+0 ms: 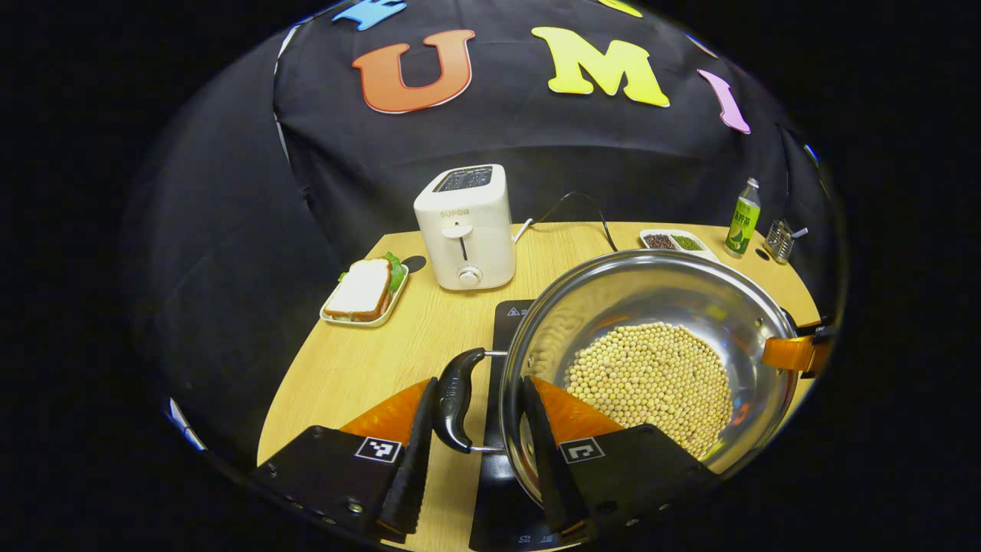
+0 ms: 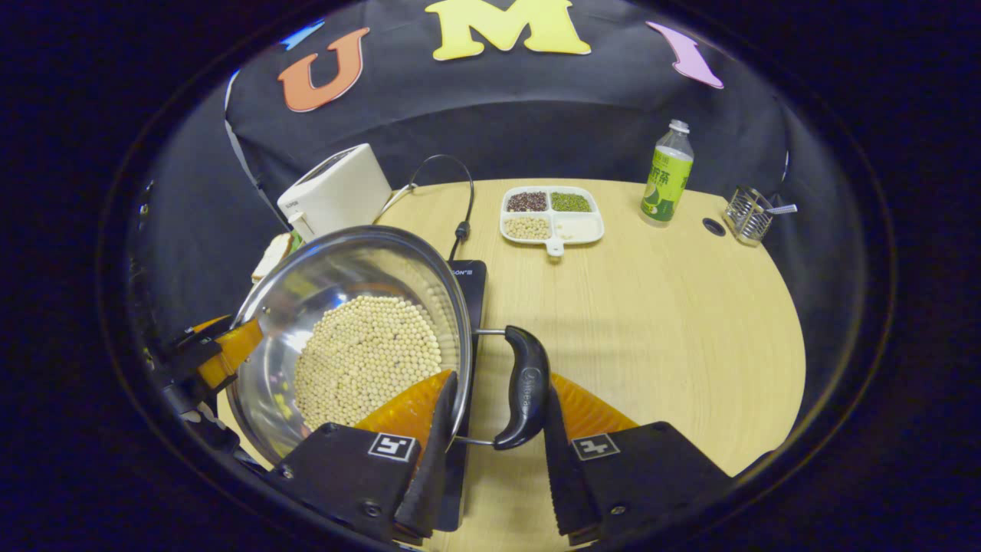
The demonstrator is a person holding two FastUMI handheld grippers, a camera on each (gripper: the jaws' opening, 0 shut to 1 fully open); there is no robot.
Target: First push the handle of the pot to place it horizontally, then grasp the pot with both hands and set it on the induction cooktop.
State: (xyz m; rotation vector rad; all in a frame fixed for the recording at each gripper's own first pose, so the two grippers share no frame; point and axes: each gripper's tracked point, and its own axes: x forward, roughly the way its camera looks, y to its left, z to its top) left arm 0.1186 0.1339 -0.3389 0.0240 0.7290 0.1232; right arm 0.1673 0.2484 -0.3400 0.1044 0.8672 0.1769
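Note:
A steel pot (image 1: 613, 299) with soybeans (image 1: 651, 376) in its bottom hangs or rests over the black induction cooktop (image 1: 512, 316); I cannot tell whether they touch. My left gripper (image 1: 479, 383) clamps the pot's black side handle (image 1: 458, 399): one finger is outside the handle, the other inside the rim. My right gripper (image 2: 500, 383) holds the opposite black handle (image 2: 525, 395) the same way, one finger inside the pot (image 2: 345, 284). The right gripper's orange finger (image 1: 797, 353) shows at the pot's far rim in the left gripper view. The left gripper (image 2: 222, 349) shows likewise in the right gripper view.
A white toaster (image 1: 467, 226) stands behind the cooktop, its cable (image 2: 460, 192) trailing over the wooden table (image 2: 651, 330). A sandwich plate (image 1: 366, 291) lies at the left. A divided dish of beans (image 2: 552, 215), a green bottle (image 2: 665, 176) and a wire holder (image 2: 747, 215) line the back.

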